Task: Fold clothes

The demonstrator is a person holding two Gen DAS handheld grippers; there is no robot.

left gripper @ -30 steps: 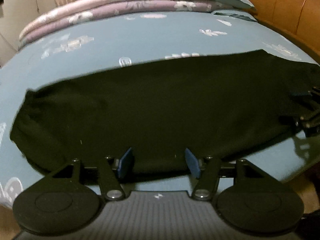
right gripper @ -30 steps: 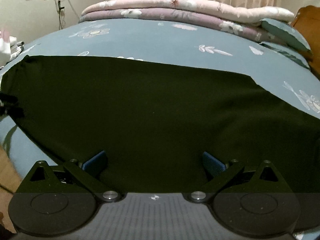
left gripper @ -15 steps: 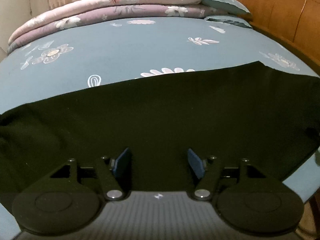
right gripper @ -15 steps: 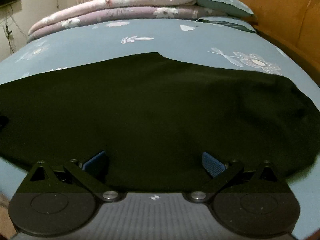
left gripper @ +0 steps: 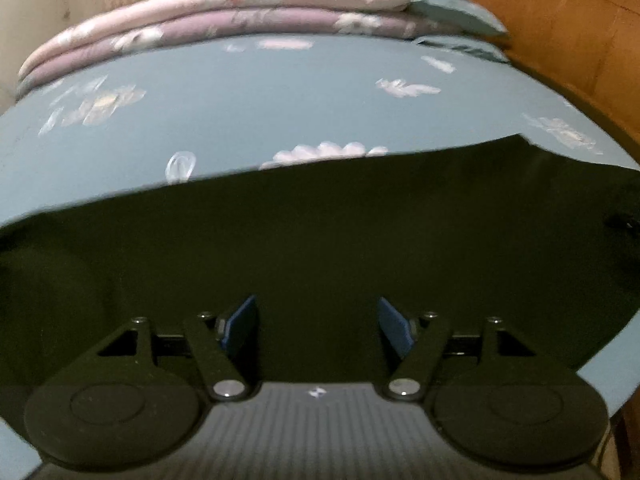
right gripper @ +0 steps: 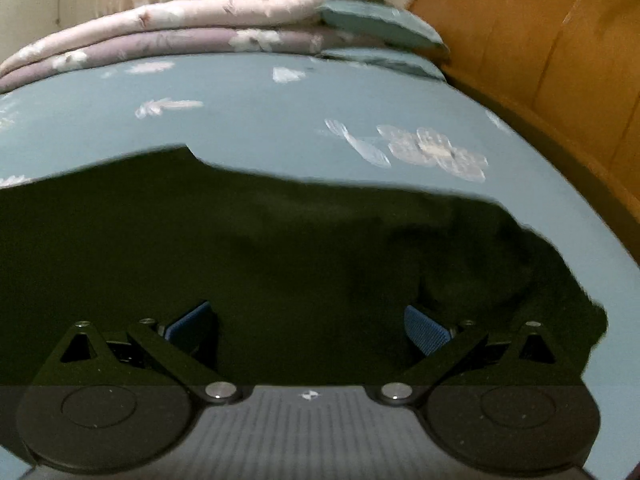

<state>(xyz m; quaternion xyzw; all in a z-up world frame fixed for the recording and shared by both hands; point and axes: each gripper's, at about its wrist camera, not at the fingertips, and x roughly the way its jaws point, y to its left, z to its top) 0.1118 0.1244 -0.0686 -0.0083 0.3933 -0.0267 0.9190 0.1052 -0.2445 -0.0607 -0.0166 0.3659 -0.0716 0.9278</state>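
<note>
While the black garment (left gripper: 320, 248) lies spread flat on the blue floral bedsheet (left gripper: 260, 112), we hold the left gripper (left gripper: 316, 326) just above its near edge, jaws just widened and empty; the right gripper (right gripper: 308, 330) gapes wider over it, gripping nothing.

Left tongs (left gripper: 316, 326) have just been opening, seemingly gripping nothing.

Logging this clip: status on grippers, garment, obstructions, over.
Left gripper open, jaws just widening, nothing clamped. Right gripper open, empty. Black garment spread on blue bedsheet, unfolded. Nothing in the way; folded quilts far back.
</note>
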